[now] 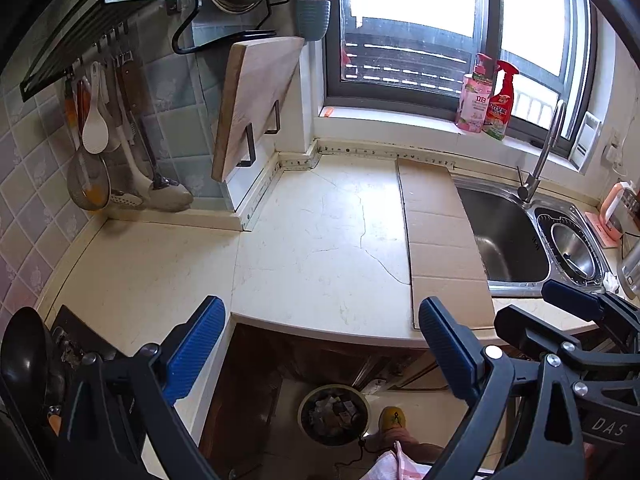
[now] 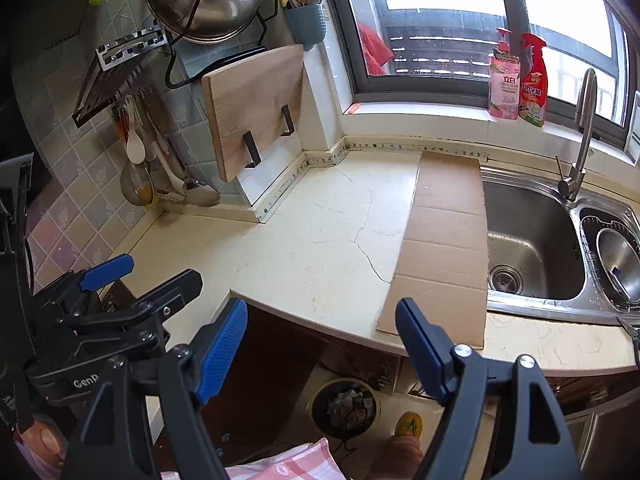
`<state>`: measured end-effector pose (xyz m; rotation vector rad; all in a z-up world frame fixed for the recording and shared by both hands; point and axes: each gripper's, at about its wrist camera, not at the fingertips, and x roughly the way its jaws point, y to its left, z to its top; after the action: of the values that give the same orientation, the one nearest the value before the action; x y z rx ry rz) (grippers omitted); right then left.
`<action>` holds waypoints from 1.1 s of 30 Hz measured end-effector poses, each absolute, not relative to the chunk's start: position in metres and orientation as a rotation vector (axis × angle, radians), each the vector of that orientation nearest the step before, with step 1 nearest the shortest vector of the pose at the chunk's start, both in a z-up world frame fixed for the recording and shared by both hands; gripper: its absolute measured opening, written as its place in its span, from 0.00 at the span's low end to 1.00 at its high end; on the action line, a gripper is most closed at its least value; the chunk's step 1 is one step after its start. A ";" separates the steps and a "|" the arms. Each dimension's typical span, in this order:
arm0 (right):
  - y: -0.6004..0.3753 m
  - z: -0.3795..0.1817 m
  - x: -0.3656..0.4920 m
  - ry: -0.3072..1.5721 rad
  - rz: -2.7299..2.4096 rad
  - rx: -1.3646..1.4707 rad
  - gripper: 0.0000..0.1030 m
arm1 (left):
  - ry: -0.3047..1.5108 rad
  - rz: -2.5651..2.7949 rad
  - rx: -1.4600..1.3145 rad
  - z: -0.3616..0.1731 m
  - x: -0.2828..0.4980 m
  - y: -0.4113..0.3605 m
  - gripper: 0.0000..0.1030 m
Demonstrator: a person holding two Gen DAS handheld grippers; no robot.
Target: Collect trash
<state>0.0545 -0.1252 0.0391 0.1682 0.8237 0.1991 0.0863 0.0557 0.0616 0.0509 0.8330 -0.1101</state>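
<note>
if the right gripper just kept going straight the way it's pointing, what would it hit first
Probably the front edge of the countertop, just left of the flat cardboard sheet. The right gripper is open and empty, and nothing lies between its fingers and that edge. Depth is unclear; aimed slightly lower, it could pass underneath towards the trash bin.

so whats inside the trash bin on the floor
The trash bin holds crumpled paper and wrapper scraps piled near its rim. Whatever lies beneath that top layer is covered, and single items are too small to tell.
</note>
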 end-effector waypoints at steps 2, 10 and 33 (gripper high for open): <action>-0.126 0.039 0.057 0.826 0.198 0.168 0.75 | 0.836 -0.109 0.050 0.061 0.090 0.054 0.94; -0.128 0.038 0.067 0.831 0.189 0.158 0.75 | 0.846 -0.103 0.043 0.058 0.100 0.051 0.94; -0.139 0.032 0.080 0.851 0.165 0.160 0.75 | 0.864 -0.109 0.060 0.048 0.117 0.041 0.94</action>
<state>0.0801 -0.1390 0.0322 0.1599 0.8509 0.1645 0.1168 0.0408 0.0484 0.0598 0.8641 -0.1089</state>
